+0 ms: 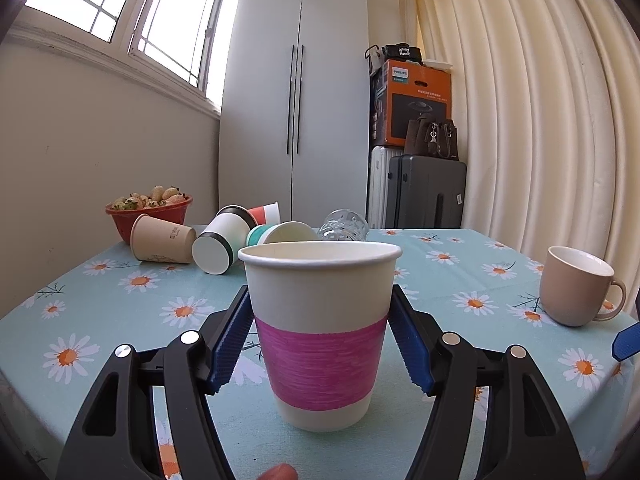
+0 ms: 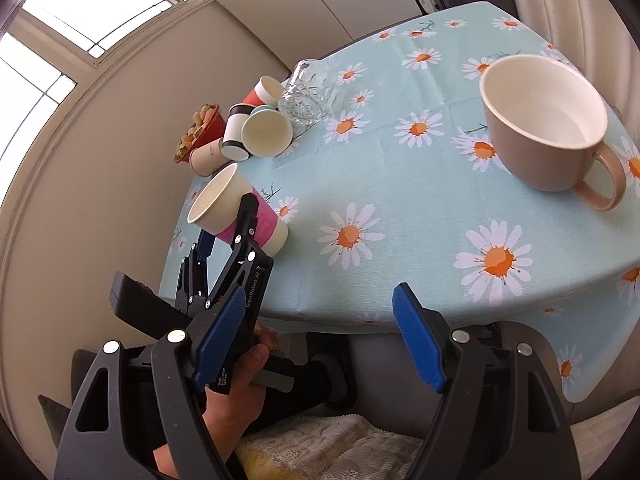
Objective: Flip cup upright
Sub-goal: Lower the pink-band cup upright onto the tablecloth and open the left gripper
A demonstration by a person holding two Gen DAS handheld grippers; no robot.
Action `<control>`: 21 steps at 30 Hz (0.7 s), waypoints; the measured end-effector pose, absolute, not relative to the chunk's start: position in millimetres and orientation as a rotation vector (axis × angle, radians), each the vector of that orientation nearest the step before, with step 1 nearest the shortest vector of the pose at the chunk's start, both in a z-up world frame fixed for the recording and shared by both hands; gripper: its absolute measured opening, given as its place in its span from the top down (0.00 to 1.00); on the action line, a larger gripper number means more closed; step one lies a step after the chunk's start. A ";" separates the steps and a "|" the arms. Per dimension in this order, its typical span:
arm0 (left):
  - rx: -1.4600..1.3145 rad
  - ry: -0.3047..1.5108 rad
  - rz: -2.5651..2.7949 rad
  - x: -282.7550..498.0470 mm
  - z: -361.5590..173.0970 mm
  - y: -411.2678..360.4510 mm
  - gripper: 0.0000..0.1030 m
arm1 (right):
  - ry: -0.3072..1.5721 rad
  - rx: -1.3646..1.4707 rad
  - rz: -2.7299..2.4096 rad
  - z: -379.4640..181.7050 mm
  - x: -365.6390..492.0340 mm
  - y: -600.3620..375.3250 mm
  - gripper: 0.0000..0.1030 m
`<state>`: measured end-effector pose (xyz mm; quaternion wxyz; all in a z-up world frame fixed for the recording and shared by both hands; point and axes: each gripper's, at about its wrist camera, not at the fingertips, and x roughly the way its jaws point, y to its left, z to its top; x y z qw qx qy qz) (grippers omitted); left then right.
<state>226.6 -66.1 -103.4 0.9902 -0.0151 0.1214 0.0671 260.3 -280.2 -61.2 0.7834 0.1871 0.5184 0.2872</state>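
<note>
A white paper cup with a pink band (image 1: 320, 328) stands upright, mouth up, on the daisy tablecloth (image 1: 460, 280). My left gripper (image 1: 320, 324) has a blue pad on each side of the cup; the pads look just apart from its wall. The same cup shows in the right wrist view (image 2: 236, 212), with the left gripper (image 2: 232, 236) around it. My right gripper (image 2: 320, 336) is open and empty, held past the table's near edge, below the tabletop.
Several paper cups (image 1: 216, 240) lie on their sides at the back left, next to a red bowl of fruit (image 1: 148, 208) and a toppled glass (image 1: 344, 228). A beige mug (image 1: 576, 292) stands upright at the right. A wall runs along the table's left.
</note>
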 end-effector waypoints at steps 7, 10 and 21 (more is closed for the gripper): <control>-0.034 0.261 0.150 229.6 -107.2 -64.2 0.28 | 1.123 0.417 0.615 -62.0 259.9 -282.9 0.26; -0.036 0.254 0.154 229.3 -105.1 -63.7 0.24 | 1.123 0.418 0.613 -62.0 259.7 -283.0 0.26; -0.068 0.219 0.140 217.3 -81.6 -60.2 0.15 | 1.054 0.416 0.614 -48.9 247.7 -286.4 0.26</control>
